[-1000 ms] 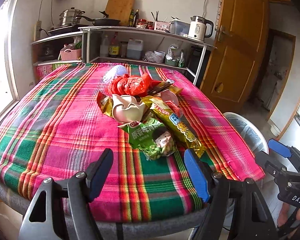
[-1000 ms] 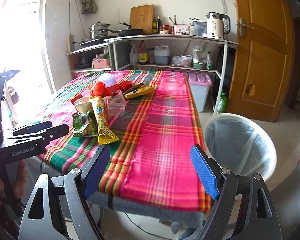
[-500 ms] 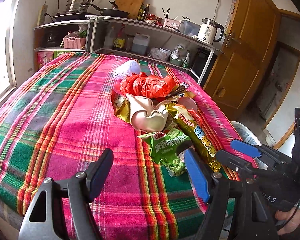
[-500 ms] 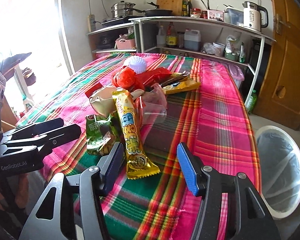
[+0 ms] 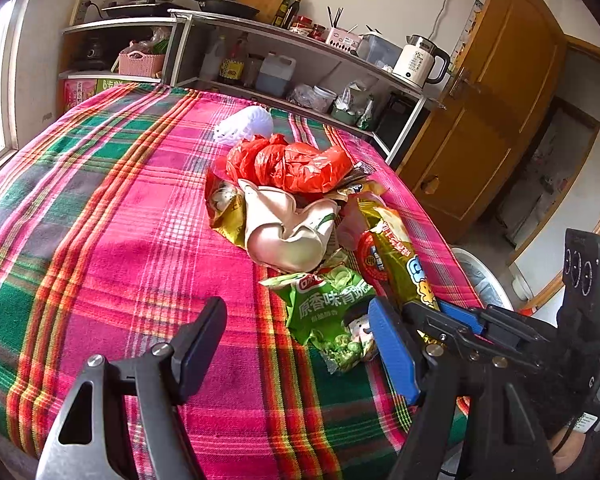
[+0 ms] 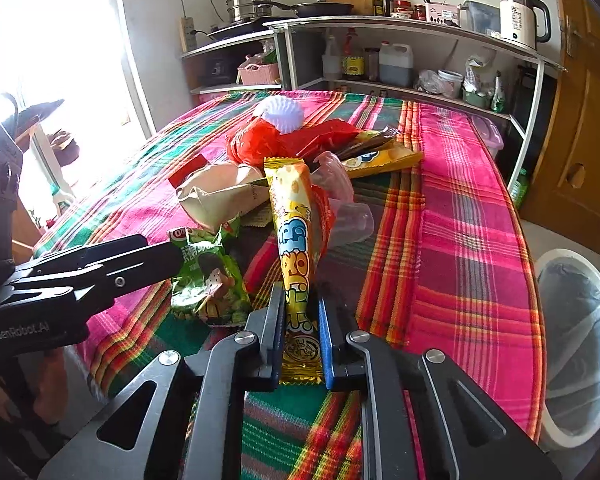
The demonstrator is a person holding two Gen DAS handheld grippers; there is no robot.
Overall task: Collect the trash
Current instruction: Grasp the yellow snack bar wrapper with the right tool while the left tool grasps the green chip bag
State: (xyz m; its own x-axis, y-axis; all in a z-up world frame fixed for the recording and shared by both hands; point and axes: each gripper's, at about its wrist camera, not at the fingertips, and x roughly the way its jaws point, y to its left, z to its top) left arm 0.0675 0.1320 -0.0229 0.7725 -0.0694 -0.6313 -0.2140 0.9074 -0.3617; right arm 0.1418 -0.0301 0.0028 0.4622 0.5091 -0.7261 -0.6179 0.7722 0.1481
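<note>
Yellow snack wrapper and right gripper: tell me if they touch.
Touching. Right wrist view shows the closing jaws of the right gripper pressed against both sides of the yellow snack wrapper.

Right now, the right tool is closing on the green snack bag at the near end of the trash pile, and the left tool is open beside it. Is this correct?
Not quite. The right tool is closing on the long yellow snack wrapper, not the green snack bag, as the right wrist view shows. The left tool is open beside it.
</note>
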